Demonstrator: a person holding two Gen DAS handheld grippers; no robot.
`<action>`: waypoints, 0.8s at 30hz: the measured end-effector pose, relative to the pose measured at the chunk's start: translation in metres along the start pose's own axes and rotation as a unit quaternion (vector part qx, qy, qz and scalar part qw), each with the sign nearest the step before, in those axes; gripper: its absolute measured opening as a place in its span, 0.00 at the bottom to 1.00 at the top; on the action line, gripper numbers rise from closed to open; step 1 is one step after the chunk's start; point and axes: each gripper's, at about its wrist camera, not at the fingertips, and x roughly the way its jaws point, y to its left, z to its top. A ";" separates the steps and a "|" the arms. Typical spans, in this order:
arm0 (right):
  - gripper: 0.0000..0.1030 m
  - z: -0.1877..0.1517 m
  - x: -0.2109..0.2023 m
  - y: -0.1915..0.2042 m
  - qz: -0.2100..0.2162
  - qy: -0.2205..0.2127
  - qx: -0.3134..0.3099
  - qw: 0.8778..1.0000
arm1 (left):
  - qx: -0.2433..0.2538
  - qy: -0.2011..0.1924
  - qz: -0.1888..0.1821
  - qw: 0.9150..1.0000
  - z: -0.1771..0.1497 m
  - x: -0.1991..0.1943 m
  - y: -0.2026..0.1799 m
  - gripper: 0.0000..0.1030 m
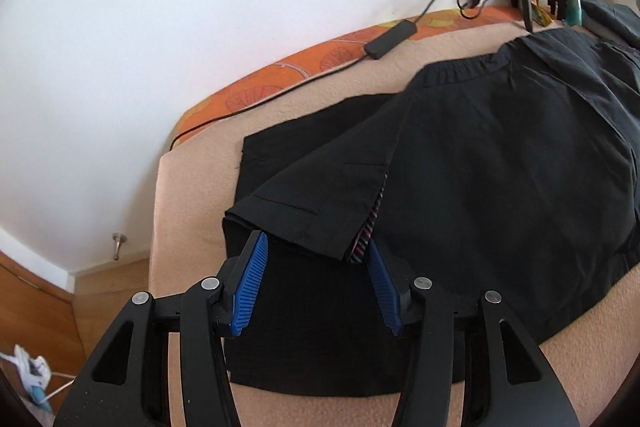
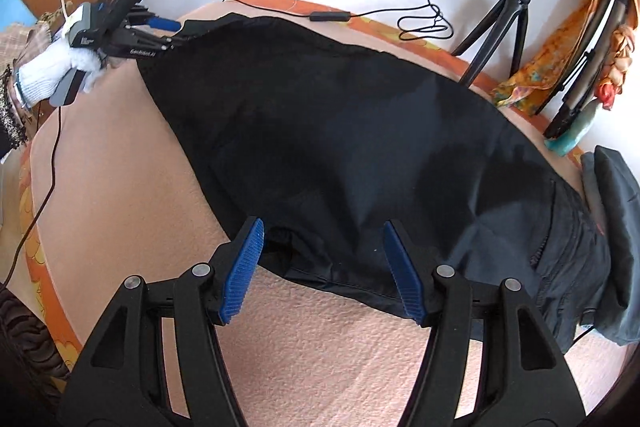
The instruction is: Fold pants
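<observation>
In the left wrist view, the black pants (image 1: 500, 163) lie spread on the beige blanket (image 1: 188, 195). The left gripper (image 1: 316, 255) is spread wide around a leg hem, pinching nothing. To do well, it should close on both layers together. In the right wrist view, the right gripper (image 2: 324, 239) is spread wide over the pants' near edge and should grab low, then lift evenly with the other.

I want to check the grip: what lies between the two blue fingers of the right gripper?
In the right wrist view, the right gripper is open; between its fingers lies an edge of the black pants, then the bare beige blanket.
</observation>
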 end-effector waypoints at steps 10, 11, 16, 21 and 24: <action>0.59 -0.010 0.007 -0.007 0.016 0.009 -0.005 1.000 | -0.100 -0.023 0.046 0.994 0.025 0.007 0.047 0.49; 0.57 -0.010 0.007 -0.007 0.019 0.010 -0.006 1.000 | -0.100 -0.025 0.045 0.994 0.021 0.004 0.049 0.49; 0.53 -0.006 0.013 0.000 0.021 0.011 -0.019 1.000 | -0.102 -0.017 0.017 0.995 -0.005 -0.010 0.052 0.49; 0.53 -0.002 0.028 0.019 0.019 0.018 -0.047 0.999 | -0.132 -0.009 -0.033 0.991 -0.031 -0.023 0.061 0.49; 0.52 -0.002 0.037 0.036 -0.007 0.019 -0.085 0.996 | -0.176 -0.011 -0.059 0.983 -0.043 -0.031 0.077 0.49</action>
